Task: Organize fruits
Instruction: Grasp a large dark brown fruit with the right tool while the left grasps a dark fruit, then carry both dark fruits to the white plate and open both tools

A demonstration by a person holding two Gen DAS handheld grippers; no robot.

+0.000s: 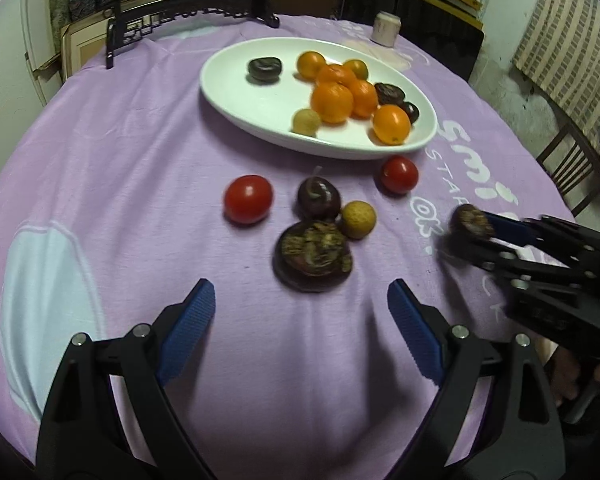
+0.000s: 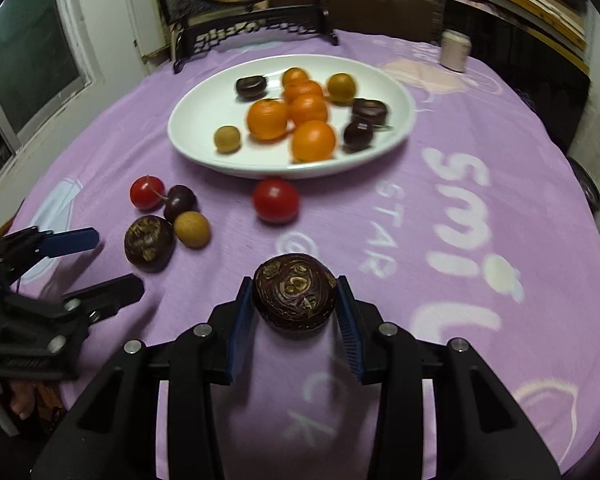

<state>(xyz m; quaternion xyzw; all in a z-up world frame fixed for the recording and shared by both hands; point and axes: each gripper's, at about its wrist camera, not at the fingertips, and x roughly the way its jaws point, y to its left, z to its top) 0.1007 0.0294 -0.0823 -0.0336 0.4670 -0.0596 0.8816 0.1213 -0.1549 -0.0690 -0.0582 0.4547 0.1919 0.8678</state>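
Note:
A white oval plate (image 1: 236, 92) (image 2: 188, 128) holds several oranges, dark fruits and a tan round fruit. On the purple cloth lie two red tomatoes (image 1: 248, 199) (image 1: 399, 174), a dark plum (image 1: 319, 197), a tan longan (image 1: 358, 219) and a dark water chestnut (image 1: 313, 255) (image 2: 149, 243). My left gripper (image 1: 300, 308) (image 2: 100, 260) is open and empty, just short of that chestnut. My right gripper (image 2: 296, 300) (image 1: 466, 232) is shut on another dark water chestnut (image 2: 294, 294) (image 1: 471, 222), held just above the cloth.
A dark carved stand (image 1: 188, 20) (image 2: 256, 24) with a round picture stands at the table's far edge. A small pale cup (image 1: 386, 29) (image 2: 455, 51) sits at the back right. A wooden chair (image 1: 572, 164) is beside the table on the right.

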